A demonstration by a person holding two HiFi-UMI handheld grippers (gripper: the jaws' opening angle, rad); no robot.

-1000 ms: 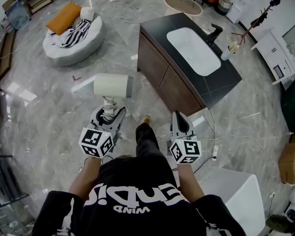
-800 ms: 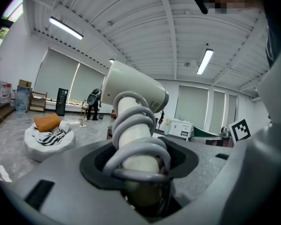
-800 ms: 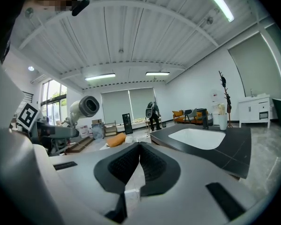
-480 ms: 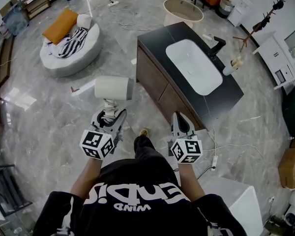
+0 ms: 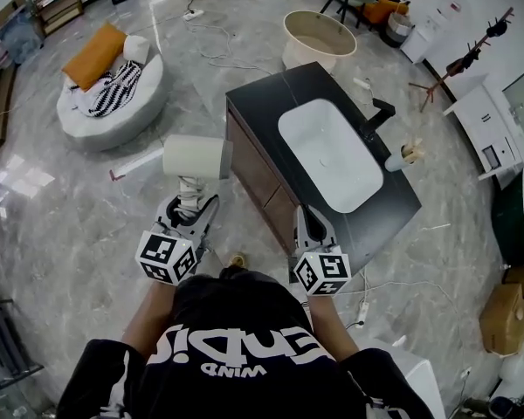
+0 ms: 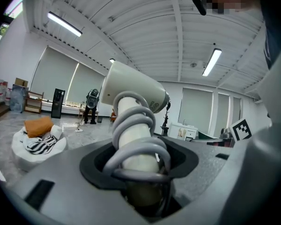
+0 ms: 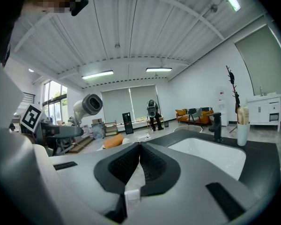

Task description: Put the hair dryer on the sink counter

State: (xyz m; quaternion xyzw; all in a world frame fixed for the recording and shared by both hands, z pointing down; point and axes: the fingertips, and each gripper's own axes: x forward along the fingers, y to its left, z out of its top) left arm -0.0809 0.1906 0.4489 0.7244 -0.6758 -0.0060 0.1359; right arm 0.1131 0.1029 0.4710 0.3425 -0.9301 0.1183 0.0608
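A cream hair dryer (image 5: 196,157) stands upright in my left gripper (image 5: 189,209), its cord coiled round the handle (image 6: 133,139). The jaws are shut on that handle, and the barrel (image 6: 133,90) rises above them in the left gripper view. The dark sink counter (image 5: 266,103) with its white basin (image 5: 327,151) lies just right of the dryer in the head view. My right gripper (image 5: 312,225) hovers at the counter's near edge, shut with nothing between its pads (image 7: 139,165). From the right gripper view the dryer (image 7: 86,105) shows at left and the basin (image 7: 210,153) at right.
A black faucet (image 5: 380,113) and a white cup (image 5: 396,161) stand at the counter's far side. A round grey pouf (image 5: 105,94) with cushions sits at left, a round tub (image 5: 319,37) behind the counter, a coat rack (image 5: 467,33) and white cabinet (image 5: 485,120) at right. Cables lie on the marble floor.
The person has stepped toward the counter; it now lies nearer and more to the left in the head view. Both grippers keep their poses, the dryer still held.
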